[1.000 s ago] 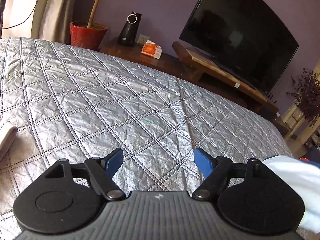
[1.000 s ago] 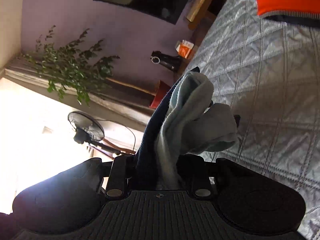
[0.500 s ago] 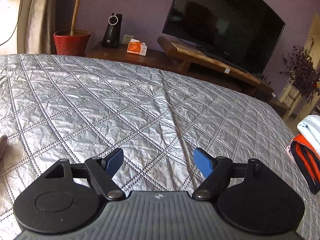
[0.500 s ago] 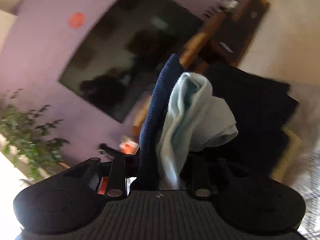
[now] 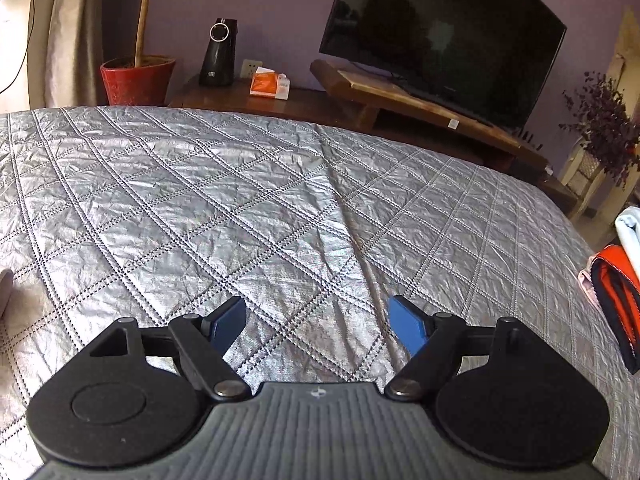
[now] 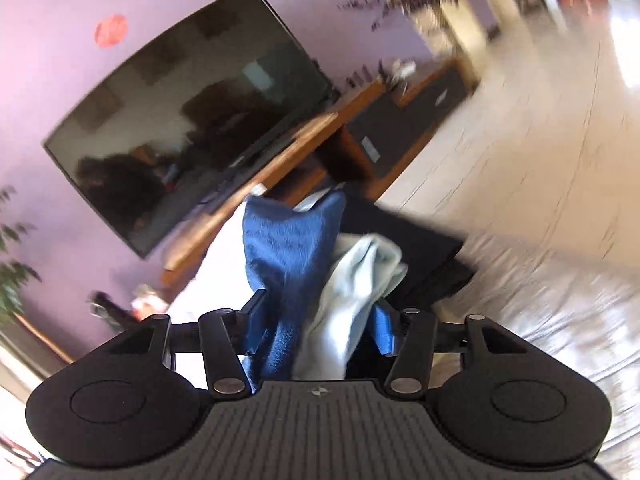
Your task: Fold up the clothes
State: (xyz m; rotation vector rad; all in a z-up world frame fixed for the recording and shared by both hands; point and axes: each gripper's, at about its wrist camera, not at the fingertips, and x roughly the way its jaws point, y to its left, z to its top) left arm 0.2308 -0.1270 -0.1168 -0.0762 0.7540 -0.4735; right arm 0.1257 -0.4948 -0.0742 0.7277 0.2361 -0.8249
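My left gripper [image 5: 318, 322] is open and empty, held low over the silver quilted bedspread [image 5: 248, 208]. My right gripper [image 6: 318, 326] is shut on a bunched garment, dark blue fleece [image 6: 296, 248] on the left and light blue fabric [image 6: 360, 280] on the right, held up above the bed. A dark folded garment [image 6: 424, 252] lies just beyond it. At the right edge of the left wrist view lies a stack of folded clothes: an orange and navy piece [image 5: 618, 292] with a pale one [image 5: 630, 228] on top.
A TV [image 5: 440, 36] on a wooden stand [image 5: 400, 96], a red plant pot [image 5: 136, 80], a black speaker [image 5: 218, 54] and an orange tissue pack [image 5: 269, 84] stand beyond the bed's far edge. A pale cloth edge [image 5: 6, 284] shows at the left.
My right gripper has swung with the garment from the window side past the TV toward the right, over the dark folded garment. My left gripper has drifted and turned slightly, staying open.
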